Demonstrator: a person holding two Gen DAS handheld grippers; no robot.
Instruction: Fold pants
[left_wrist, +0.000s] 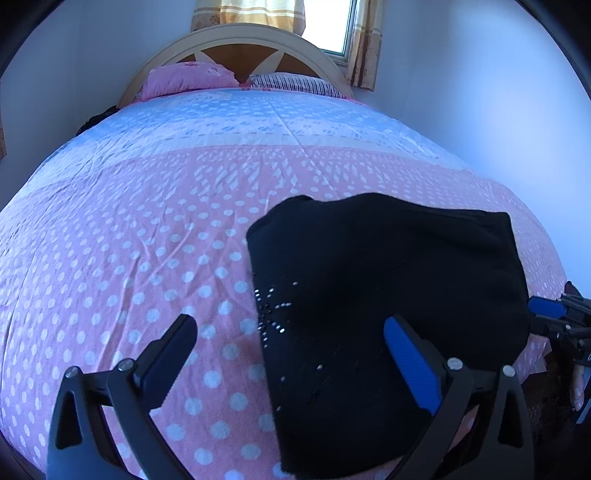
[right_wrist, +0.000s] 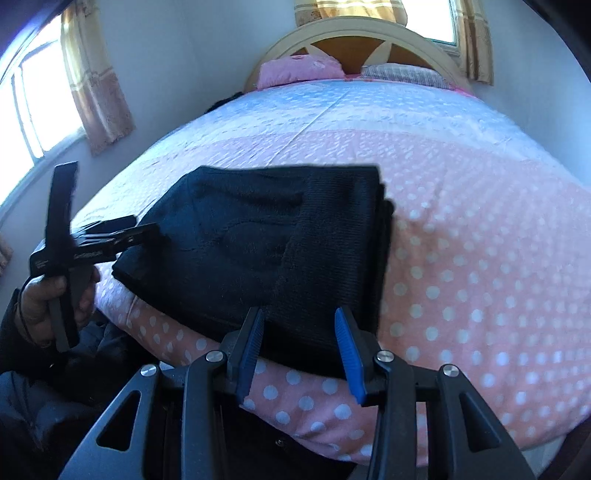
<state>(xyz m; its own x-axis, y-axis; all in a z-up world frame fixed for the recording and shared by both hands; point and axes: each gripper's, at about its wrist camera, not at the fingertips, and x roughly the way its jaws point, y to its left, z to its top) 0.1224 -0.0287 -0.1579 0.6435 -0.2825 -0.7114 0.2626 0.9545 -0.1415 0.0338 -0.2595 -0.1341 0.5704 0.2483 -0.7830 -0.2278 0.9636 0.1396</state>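
Pants (right_wrist: 266, 240), black knit, folded rectangular (sequinned) on dotted bedspread (right_wrist: 480, 277).

My left gripper (left_wrist: 291, 354) hangs open over the folded pants (left_wrist: 388, 295) on the bed (left_wrist: 147, 221).

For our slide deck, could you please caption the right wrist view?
Folded black pants lie near the polka-dot bed's edge, the open right tool just before them.
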